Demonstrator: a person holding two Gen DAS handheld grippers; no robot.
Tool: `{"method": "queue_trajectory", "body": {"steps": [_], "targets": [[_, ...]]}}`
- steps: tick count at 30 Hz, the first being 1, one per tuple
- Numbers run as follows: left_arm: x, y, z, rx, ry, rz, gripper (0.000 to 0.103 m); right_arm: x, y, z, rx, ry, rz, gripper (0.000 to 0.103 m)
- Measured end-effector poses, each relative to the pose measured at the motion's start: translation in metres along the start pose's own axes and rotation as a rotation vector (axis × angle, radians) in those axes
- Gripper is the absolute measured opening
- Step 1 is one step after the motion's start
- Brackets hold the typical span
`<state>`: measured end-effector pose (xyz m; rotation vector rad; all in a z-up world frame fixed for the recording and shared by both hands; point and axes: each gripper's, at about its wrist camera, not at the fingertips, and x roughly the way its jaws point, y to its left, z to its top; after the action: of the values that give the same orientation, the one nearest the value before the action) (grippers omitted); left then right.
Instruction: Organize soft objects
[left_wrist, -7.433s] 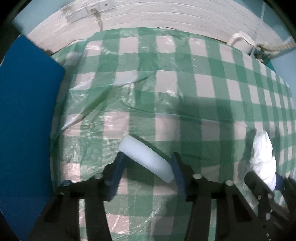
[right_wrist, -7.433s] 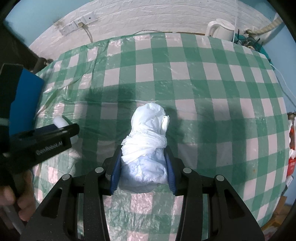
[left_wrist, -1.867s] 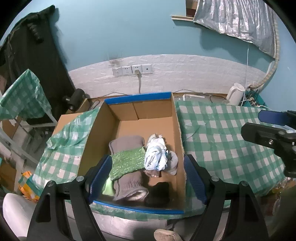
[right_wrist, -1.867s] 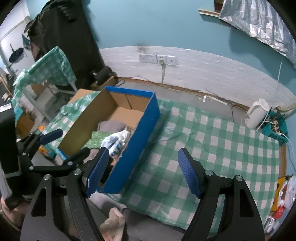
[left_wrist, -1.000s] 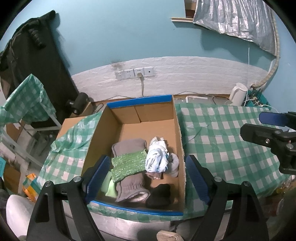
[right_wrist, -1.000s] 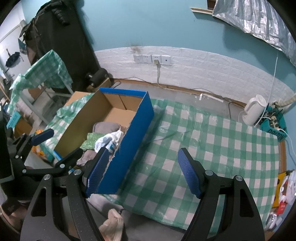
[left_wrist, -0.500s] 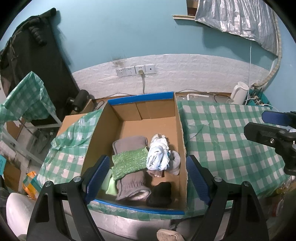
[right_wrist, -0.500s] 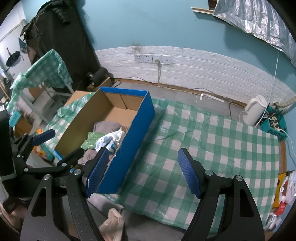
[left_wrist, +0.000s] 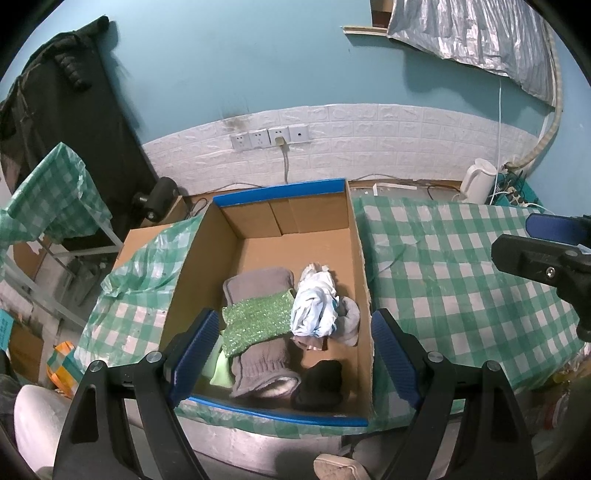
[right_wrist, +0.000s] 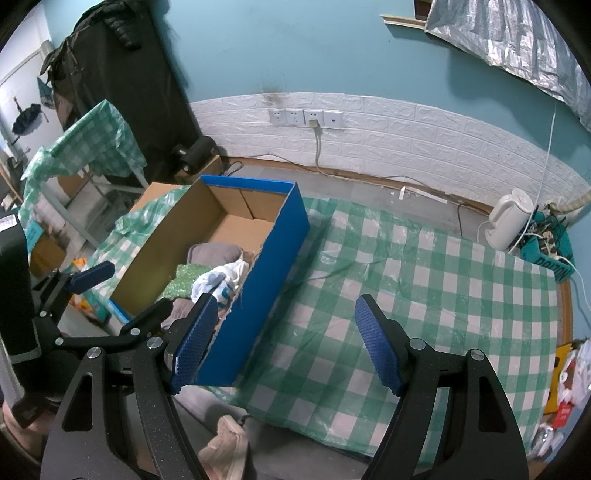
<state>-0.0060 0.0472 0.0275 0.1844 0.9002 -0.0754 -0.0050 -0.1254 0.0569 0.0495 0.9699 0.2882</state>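
Cardboard box (left_wrist: 295, 251), blue outside and brown inside, open-topped, standing at the left end of a table under a green-and-white checked plastic tablecloth (left_wrist: 443, 273). Contents, gathered in the near half of the box: one grey ribbed knit piece (left_wrist: 258, 284) lying lengthwise; one green sequined cloth (left_wrist: 256, 321) draped across it; one white and pale-blue plastic-bag bundle (left_wrist: 314, 306) just right of these, touching the green cloth; one small grey soft item (left_wrist: 349, 317) against the bundle's right side; one black soft item (left_wrist: 319, 384) near the front wall; one pale green piece (left_wrist: 218, 365) partly hidden behind the left finger. The far half of the box floor is bare cardboard.

Left gripper (left_wrist: 291, 354): held above the near end of the box, jaws spread wide, nothing between them. Right gripper (right_wrist: 284, 343): held above the tablecloth beside the box's blue side wall (right_wrist: 273, 266), jaws spread wide, nothing between them. Each gripper appears at the edge of the other's view.

Surroundings: white brick-pattern wall panel with a row of sockets (left_wrist: 271, 136), one plugged; white electric kettle (right_wrist: 511, 218) on the floor past the table's far right corner; teal wall; silver foil sheet (left_wrist: 469, 33) high on the right.
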Motion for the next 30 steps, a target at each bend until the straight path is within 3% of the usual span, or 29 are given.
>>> {"method": "queue_trajectory", "body": {"steps": [30], "targets": [[0.005, 0.0026, -0.0043, -0.012, 0.02, -0.001, 0.085, 0.0003, 0.0036, -0.0019, -0.002, 0.002, 0.002, 0.077]]}}
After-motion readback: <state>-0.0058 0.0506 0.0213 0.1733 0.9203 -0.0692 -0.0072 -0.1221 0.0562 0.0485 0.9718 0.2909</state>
